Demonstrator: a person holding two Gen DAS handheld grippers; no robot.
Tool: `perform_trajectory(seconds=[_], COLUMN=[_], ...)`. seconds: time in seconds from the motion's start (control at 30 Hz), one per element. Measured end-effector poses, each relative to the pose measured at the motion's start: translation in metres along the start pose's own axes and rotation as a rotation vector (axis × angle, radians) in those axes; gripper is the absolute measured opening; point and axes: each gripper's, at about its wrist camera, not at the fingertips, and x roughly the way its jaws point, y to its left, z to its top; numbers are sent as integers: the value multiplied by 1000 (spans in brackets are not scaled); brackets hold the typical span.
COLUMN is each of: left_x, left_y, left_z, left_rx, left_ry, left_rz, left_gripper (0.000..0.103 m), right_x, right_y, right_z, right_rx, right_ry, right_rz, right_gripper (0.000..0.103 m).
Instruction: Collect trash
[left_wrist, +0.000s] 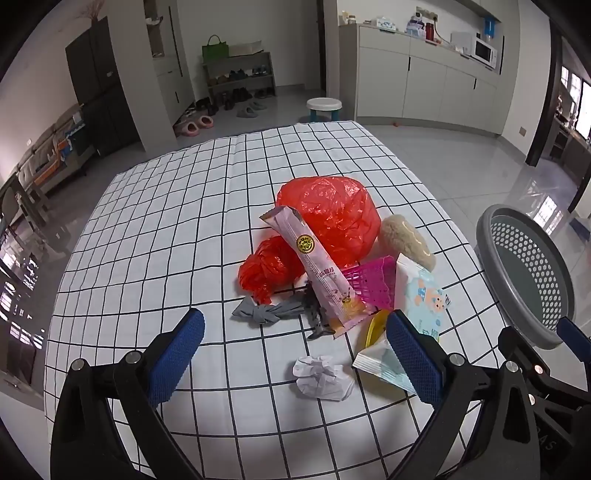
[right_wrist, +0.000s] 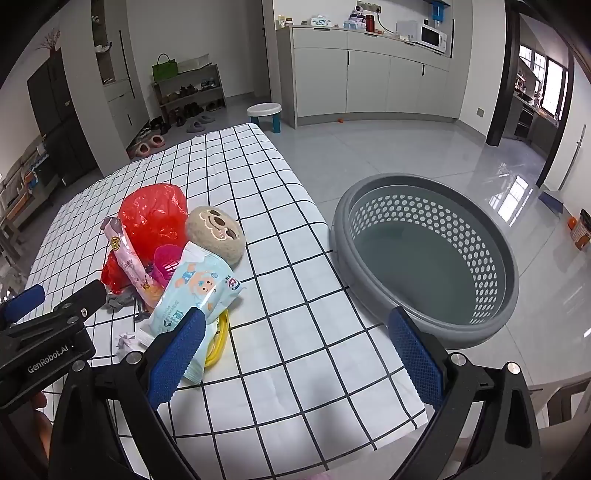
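Blue-padded left tongs (left_wrist: 295, 354) are held wide apart over the near edge of the counter (left_wrist: 166, 221), nothing gripped. A crumpled white paper ball (left_wrist: 323, 376) is seen lying on the checked cloth right between the two pads, and a pale blue wipes pack (left_wrist: 421, 299) is found just beside the right-hand pad, with a yellow thing (left_wrist: 375, 326) tucked under it.

Right tongs (right_wrist: 295, 354) are spread wide too and nothing is held; they are hovered over the counter's right edge, the left-hand pad just in front of the wipes pack.

Further out, the trash is heaped toward the counter's right side: a pink snack wrapper (left_wrist: 314, 266) leaned across a small red bag (left_wrist: 269, 267), a big red bag (left_wrist: 332, 218) behind, a pink mesh basket (left_wrist: 369, 280), a grey rag (left_wrist: 266, 312), a beige plush face (right_wrist: 218, 230).

Off the counter's right edge a grey perforated tub (right_wrist: 424, 254) is seen.
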Motion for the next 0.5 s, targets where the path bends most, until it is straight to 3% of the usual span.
perform_trajectory(seconds=[0.5], left_x=[-3], left_y=[0], left_z=[-2], left_rx=[4], left_ry=[-4], left_rz=[1], left_gripper=[97], right_x=[0], right_y=[-5], right_z=[-2], right_rx=[0], right_ry=[3], right_rz=[1], right_gripper=[94])
